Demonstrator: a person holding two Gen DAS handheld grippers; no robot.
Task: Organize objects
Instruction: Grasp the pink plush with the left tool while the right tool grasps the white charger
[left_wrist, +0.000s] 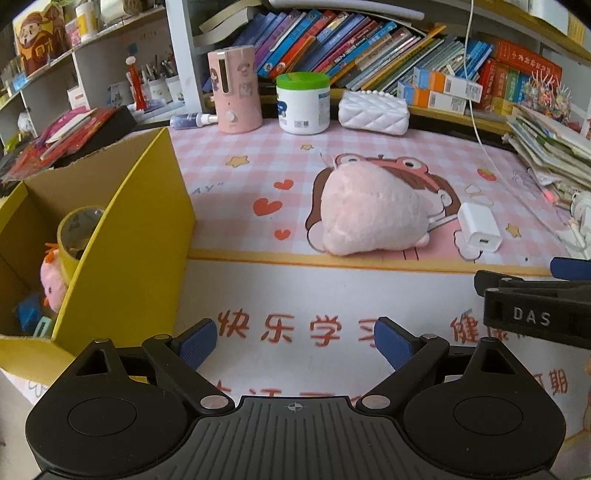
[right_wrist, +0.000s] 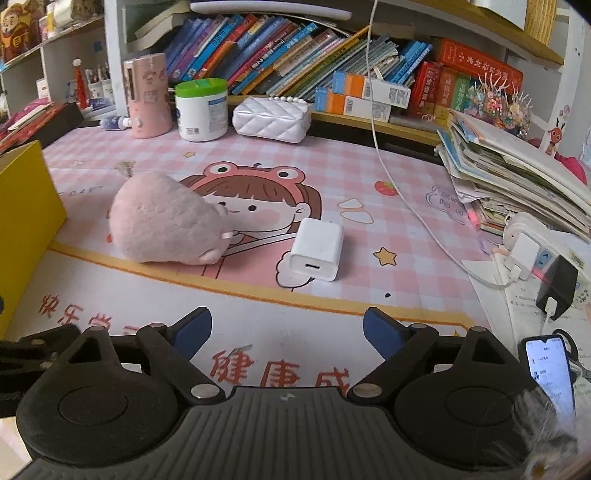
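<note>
Left claw (left_wrist: 295, 343): jaws spread wide, nothing between the blue pads (left_wrist: 197, 341), only the printed white strip of the desk mat (left_wrist: 240, 177) under the gap. Right claw (right_wrist: 288, 334): likewise wide, nothing between its pads (right_wrist: 194, 328), no contact with any object.

Pink plush toy (left_wrist: 365, 210) lies on its side on the desk mat, ahead of the left claw and slightly right of its centre line, well apart from the fingertips. From the right claw the same plush sits ahead and to the left, beyond the left finger.

White charger block (right_wrist: 317, 249) lies flat on the mat, almost straight ahead of the right claw, slightly right of the gap's centre, port facing the claw (prongs point away). It is near the plush's right side, apart from it. Seen from the left claw it is ahead and far right, just past the plush.

Yellow cardboard box (left_wrist: 122, 258) stands open to the left of the left claw, just beside its left finger. Inside: a roll of yellow tape (left_wrist: 75, 236), a small pink plush (left_wrist: 51, 277) below it, and blue items lower down (too small to identify).

Part of the right claw's black body shows at the right edge of the left wrist view.

Far side of the desk, well beyond both claws: pink cylinder (left_wrist: 236, 88), white jar with a green lid (left_wrist: 303, 103), white quilted pouch (left_wrist: 373, 110). A lit phone (right_wrist: 550, 369) lies just right of the right claw.
</note>
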